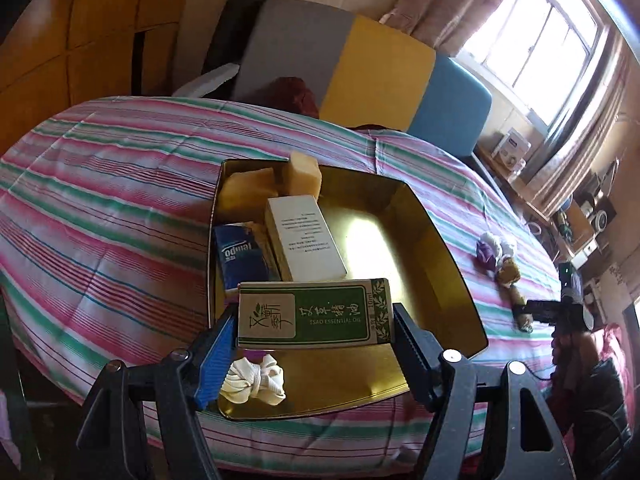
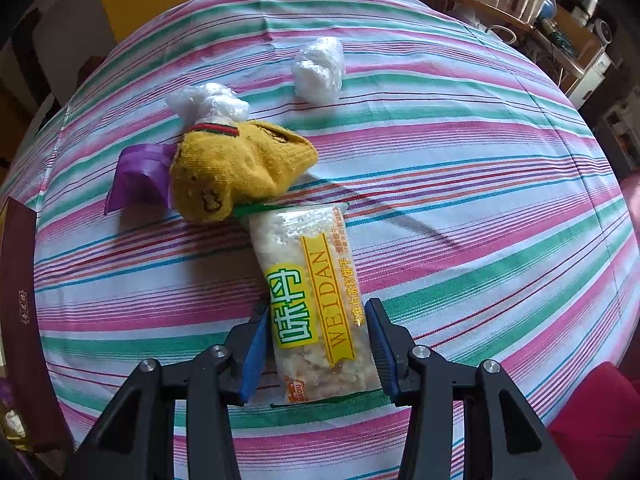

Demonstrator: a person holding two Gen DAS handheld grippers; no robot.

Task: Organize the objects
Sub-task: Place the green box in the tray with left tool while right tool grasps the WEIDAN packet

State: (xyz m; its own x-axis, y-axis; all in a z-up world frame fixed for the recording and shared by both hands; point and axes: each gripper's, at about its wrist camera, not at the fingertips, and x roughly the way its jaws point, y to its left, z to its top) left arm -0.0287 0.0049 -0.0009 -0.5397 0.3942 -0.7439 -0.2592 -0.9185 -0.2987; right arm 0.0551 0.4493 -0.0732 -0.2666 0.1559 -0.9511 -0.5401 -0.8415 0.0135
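My left gripper [image 1: 316, 308] is shut on a green and cream essential oil box [image 1: 312, 320], held crosswise above the near part of a golden tin [image 1: 452, 256] on the striped bed. In the tin lie two yellow soap blocks [image 1: 296, 176], a white box [image 1: 304, 236], a blue tissue pack [image 1: 240, 256] and a knotted white cloth [image 1: 256, 380]. My right gripper [image 2: 316, 308] points steeply down and is shut on a clear snack packet [image 2: 308, 280] that lies flat on the bedcover. The packet's far end touches a mustard sock [image 2: 236, 168].
Beside the sock lie a purple wrapper [image 2: 136, 176] and a crumpled white bag [image 2: 208, 104]; another white wad [image 2: 320, 68] sits farther back. A dark red lid [image 2: 20, 300] lies at the left edge. Cushions [image 1: 376, 68] stand behind the bed, with cluttered shelves [image 1: 580, 216] on the right.
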